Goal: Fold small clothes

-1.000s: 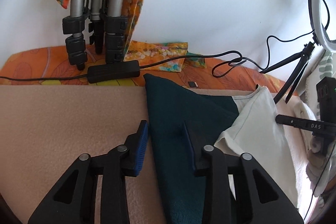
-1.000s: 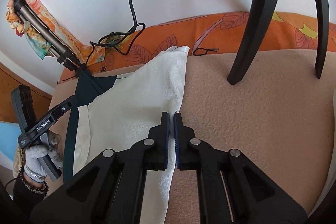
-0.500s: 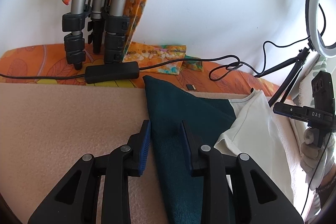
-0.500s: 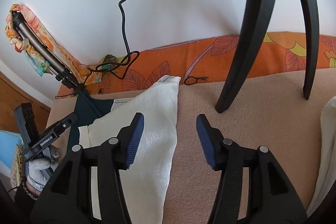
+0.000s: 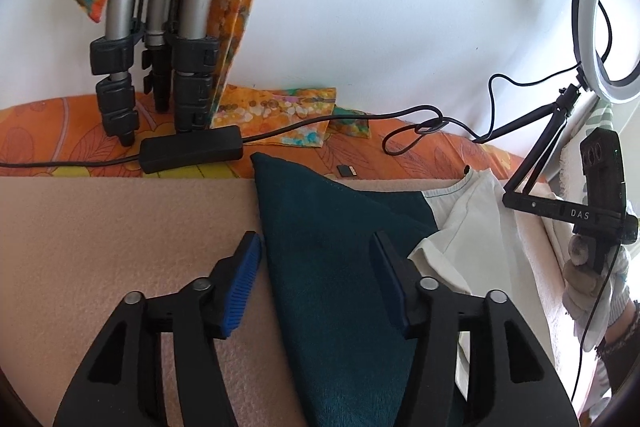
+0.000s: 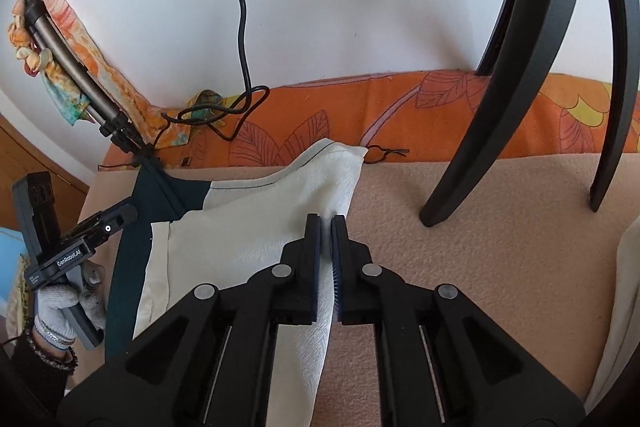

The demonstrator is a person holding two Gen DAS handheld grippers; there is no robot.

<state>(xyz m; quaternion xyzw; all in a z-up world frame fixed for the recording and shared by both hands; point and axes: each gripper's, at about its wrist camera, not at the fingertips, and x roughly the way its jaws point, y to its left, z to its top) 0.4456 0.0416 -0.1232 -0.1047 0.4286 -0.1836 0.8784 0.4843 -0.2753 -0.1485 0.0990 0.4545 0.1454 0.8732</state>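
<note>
A garment with a dark teal part [image 5: 328, 267] and a cream part [image 5: 472, 223] lies flat on a beige blanket [image 5: 120, 227]. My left gripper [image 5: 314, 241] hovers over the teal part's left edge. Its jaws are opening and the cloth lies between them untouched. In the right wrist view the cream part [image 6: 248, 239] spreads left of my right gripper [image 6: 326, 221]. Those jaws are closing on the cream part's right edge, with only a thin gap left. A gloved hand [image 6: 52, 303] holds the left gripper at the teal part [image 6: 124, 267].
Silver tripod legs [image 5: 188, 75] draped in patterned cloth stand at the back left beside a black power box [image 5: 192, 149] and cable [image 5: 420, 125]. A ring light [image 5: 600, 23] stands right. Black stand legs [image 6: 500, 67] rest on the blanket [image 6: 480, 247]. More cream cloth [image 6: 624, 307] lies far right.
The left jaws have spread wider over the teal cloth. The right jaws were shut, sprang wide half a second ago, and have come together again on the cream edge.
</note>
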